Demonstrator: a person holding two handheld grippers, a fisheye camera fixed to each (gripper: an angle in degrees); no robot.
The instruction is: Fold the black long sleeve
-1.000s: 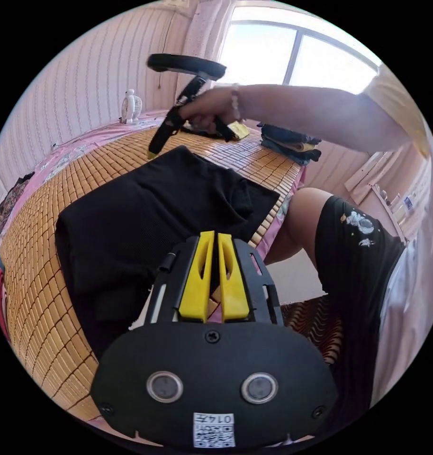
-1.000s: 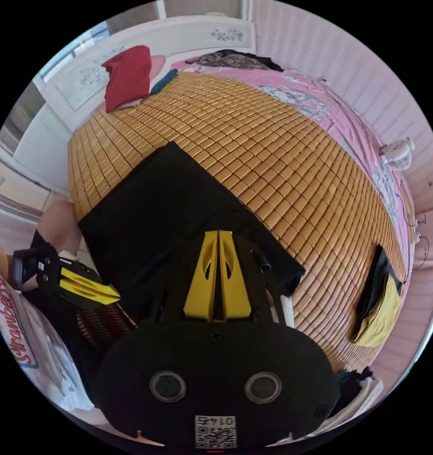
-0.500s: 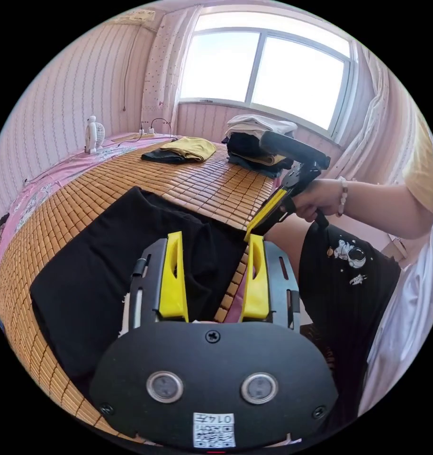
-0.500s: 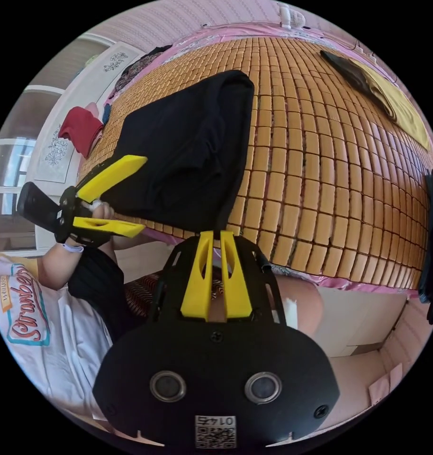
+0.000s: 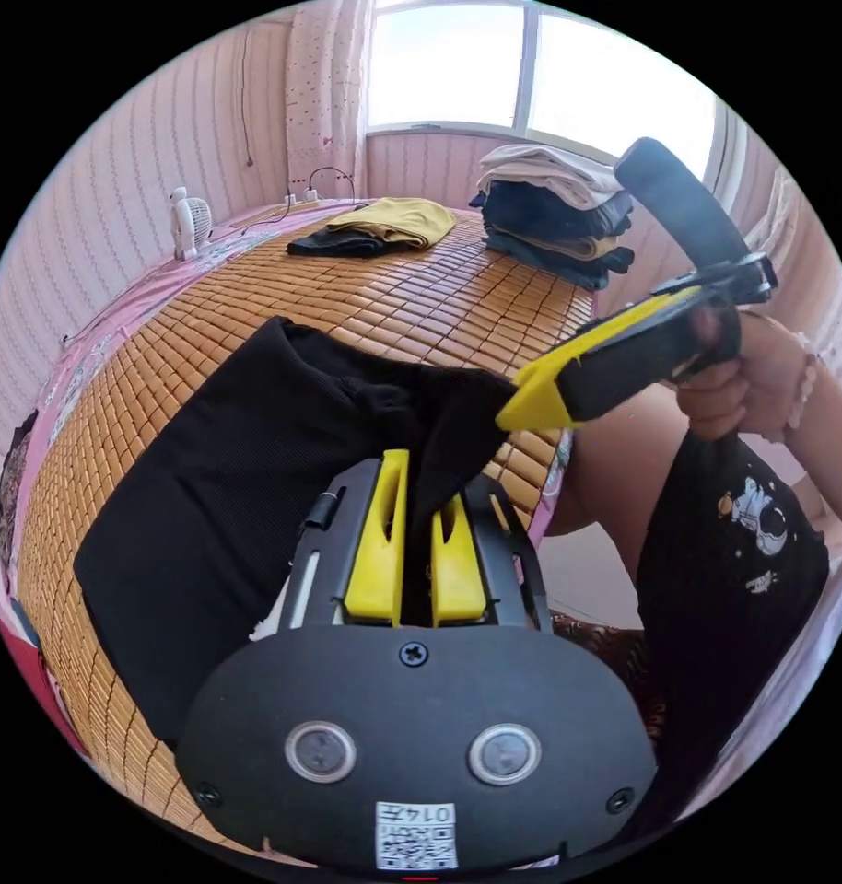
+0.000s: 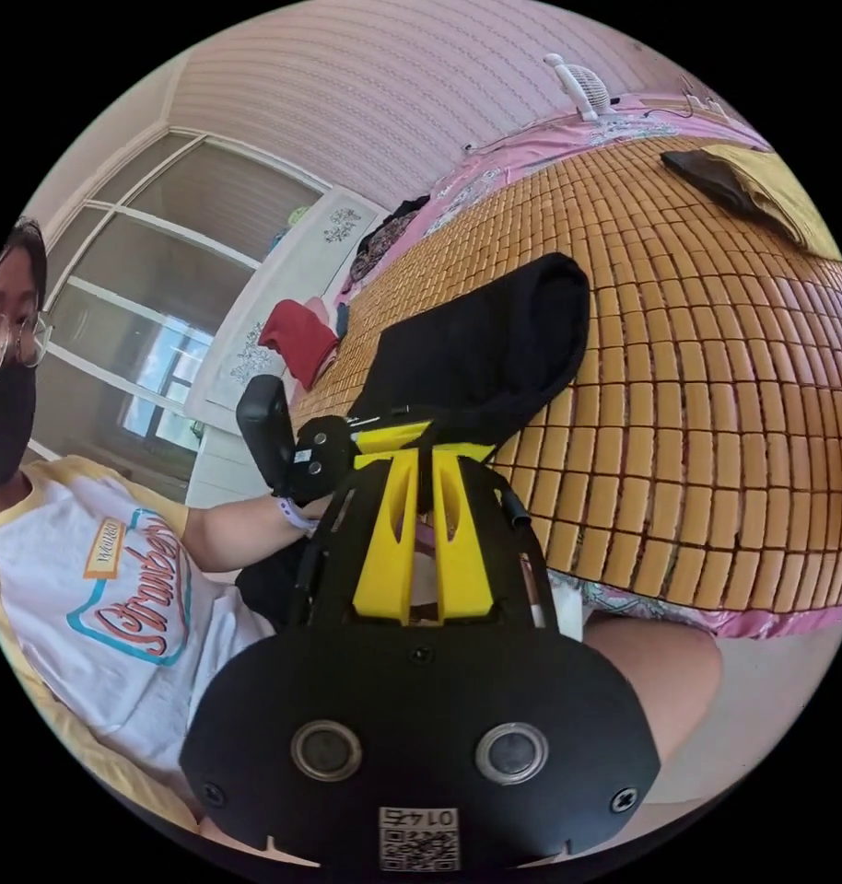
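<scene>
Left gripper view: black long sleeve is seen lying folded on the bamboo mat covering the bed, near the mat's edge beside the person's leg. One corner of the garment is lifted off the mat and is clamped between both yellow jaws of the left gripper. Right gripper is held in the person's hand; its jaws are closed, tips touching the same lifted cloth, but whether fabric is pinched cannot be told. A yellow and dark garment and a stack of folded clothes are seen at the mat's far end, a small fan by the wall. Right gripper view: right gripper jaws are nearly together just beside the left gripper, at the garment's near corner.
</scene>
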